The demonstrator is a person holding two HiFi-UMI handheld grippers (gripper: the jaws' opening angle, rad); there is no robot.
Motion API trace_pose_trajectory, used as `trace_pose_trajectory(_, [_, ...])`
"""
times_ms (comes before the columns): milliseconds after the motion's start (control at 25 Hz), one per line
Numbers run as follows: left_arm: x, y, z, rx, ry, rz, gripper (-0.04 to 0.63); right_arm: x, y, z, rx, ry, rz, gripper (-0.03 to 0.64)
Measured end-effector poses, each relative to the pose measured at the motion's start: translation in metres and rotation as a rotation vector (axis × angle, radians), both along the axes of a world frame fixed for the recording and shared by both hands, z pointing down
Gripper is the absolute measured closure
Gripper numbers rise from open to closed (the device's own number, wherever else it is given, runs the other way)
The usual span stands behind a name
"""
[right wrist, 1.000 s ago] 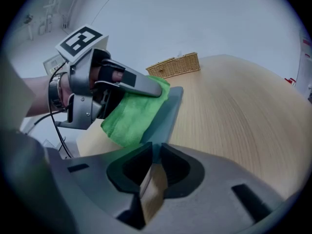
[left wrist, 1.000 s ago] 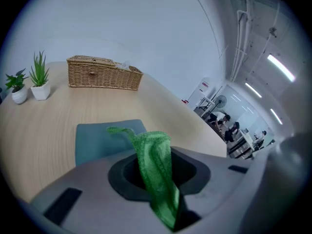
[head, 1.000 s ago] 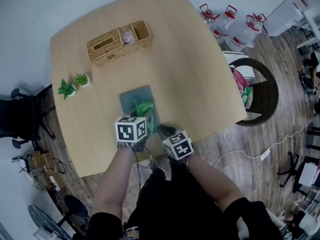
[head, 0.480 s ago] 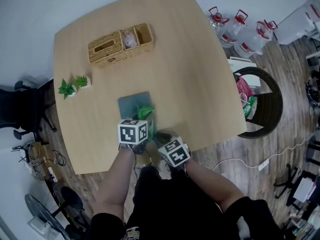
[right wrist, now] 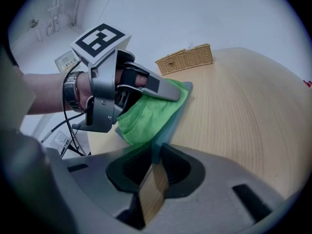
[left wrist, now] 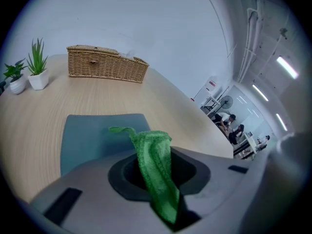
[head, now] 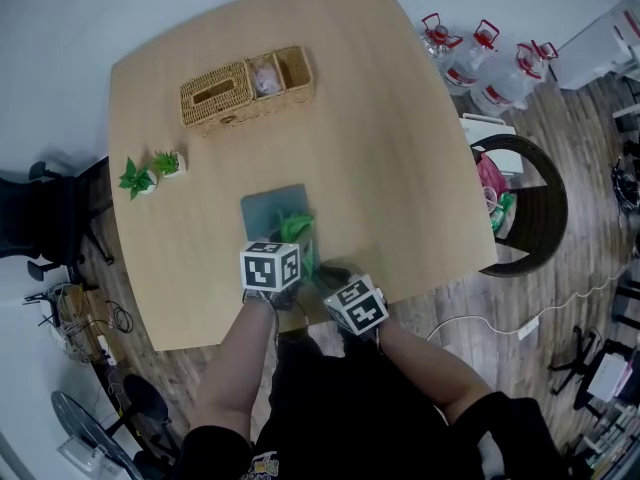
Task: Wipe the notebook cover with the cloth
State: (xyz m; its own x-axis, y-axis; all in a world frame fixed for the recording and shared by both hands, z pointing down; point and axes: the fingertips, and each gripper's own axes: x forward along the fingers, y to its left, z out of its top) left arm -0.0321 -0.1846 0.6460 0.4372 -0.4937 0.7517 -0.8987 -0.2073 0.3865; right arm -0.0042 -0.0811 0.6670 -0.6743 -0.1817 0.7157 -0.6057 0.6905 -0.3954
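A teal notebook lies flat near the table's front edge, also visible in the left gripper view. My left gripper is shut on a green cloth, which hangs bunched over the notebook's near part. The left gripper rests its fingers on top of the cloth. My right gripper is at the notebook's near right corner. Its jaws have just been opening slightly, with the notebook's thin edge still pinched between them.
A wicker basket stands at the table's far side. Two small potted plants sit at the left edge. Beyond the table's right side are a round wicker chair and water jugs.
Both grippers stay at the notebook's near end. The right gripper's marker cube has tilted a little and sits slightly closer to the left one. The cloth stays bunched on the cover.
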Motion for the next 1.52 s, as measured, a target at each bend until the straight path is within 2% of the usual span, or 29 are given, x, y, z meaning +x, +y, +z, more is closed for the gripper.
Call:
trace_pose_trajectory(440, [-0.020, 0.008, -0.001, -0.013, 0.026, -0.002, 0.512, 0.002, 0.004, -0.002, 0.030, 0.016, 0.034, 0.541])
trace_pose_trajectory(880, [-0.063, 0.030, 0.006, -0.045, 0.113, -0.025, 0.511, 0.006, 0.004, -0.003, 0.009, 0.016, 0.139, 0.544])
trace_pose_trajectory(1520, [-0.117, 0.036, 0.005, -0.050, 0.128, -0.006, 0.511, 0.006, 0.004, -0.003, -0.005, 0.031, 0.213, 0.546])
